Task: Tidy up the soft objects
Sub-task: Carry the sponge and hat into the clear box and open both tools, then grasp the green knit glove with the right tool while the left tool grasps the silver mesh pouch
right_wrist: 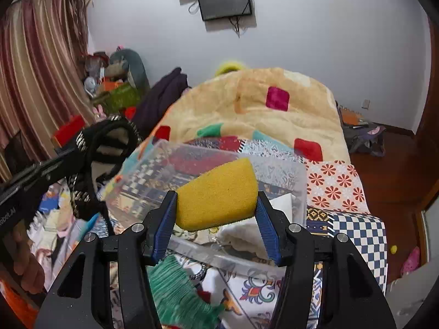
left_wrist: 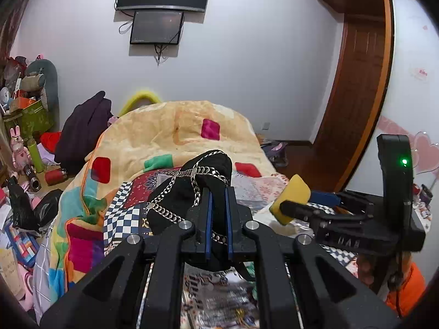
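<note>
My left gripper [left_wrist: 218, 192] is shut on a black fabric piece with a silver chain [left_wrist: 192, 189] and holds it up above the bed; it also shows in the right wrist view [right_wrist: 90, 164] at the left. My right gripper [right_wrist: 216, 200] is shut on a yellow sponge [right_wrist: 219, 192] and holds it above a clear plastic box [right_wrist: 277, 170] that stands on the bed. The sponge also shows in the left wrist view [left_wrist: 290, 198], to the right of the black piece. A white cloth [right_wrist: 247, 235] lies inside the box, and a green fringed cloth [right_wrist: 175, 296] lies in front of it.
A patchwork bedspread [right_wrist: 356, 230] covers the bed, with a bunched cream blanket [left_wrist: 170, 134] behind. Clutter, a dark garment [left_wrist: 82, 131] and boxes fill the left side. A wooden door [left_wrist: 354, 87] and bare floor [right_wrist: 389, 172] are at the right. Screens [left_wrist: 156, 27] hang on the wall.
</note>
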Action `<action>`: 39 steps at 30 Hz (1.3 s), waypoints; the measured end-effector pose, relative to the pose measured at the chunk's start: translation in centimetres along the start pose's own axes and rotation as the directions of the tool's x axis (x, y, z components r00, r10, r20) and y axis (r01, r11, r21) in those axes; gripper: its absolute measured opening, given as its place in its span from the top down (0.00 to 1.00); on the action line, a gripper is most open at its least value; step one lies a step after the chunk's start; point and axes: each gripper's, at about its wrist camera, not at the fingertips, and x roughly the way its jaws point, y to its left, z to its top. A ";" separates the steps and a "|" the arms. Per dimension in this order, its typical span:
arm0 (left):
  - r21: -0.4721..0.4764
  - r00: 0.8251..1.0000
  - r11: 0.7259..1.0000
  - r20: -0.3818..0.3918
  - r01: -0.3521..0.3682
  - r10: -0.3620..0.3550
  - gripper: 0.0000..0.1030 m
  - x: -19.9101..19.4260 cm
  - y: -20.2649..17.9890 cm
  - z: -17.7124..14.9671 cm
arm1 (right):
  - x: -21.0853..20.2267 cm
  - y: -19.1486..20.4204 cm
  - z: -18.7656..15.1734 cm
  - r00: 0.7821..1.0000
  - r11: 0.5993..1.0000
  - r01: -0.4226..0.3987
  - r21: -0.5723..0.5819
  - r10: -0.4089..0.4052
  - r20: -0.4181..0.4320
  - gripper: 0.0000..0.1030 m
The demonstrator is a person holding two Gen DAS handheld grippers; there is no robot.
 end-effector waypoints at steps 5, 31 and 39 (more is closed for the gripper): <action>0.025 0.999 0.999 -0.029 -0.035 0.035 0.93 3.9 -0.1 -0.1 | 2.5 -0.1 -0.3 0.999 0.999 0.026 -0.026 -0.027 -0.047 0.49; 0.095 0.994 0.995 -0.105 -0.006 0.016 0.47 2.0 -1.1 -2.8 | -1.2 0.4 -1.8 0.999 0.999 0.004 -0.038 -0.006 -0.044 0.27; 0.058 0.983 0.998 -0.182 0.006 0.005 0.42 1.1 0.1 -6.0 | -1.5 2.2 -5.5 0.991 0.997 -0.056 -0.052 0.050 -0.120 0.27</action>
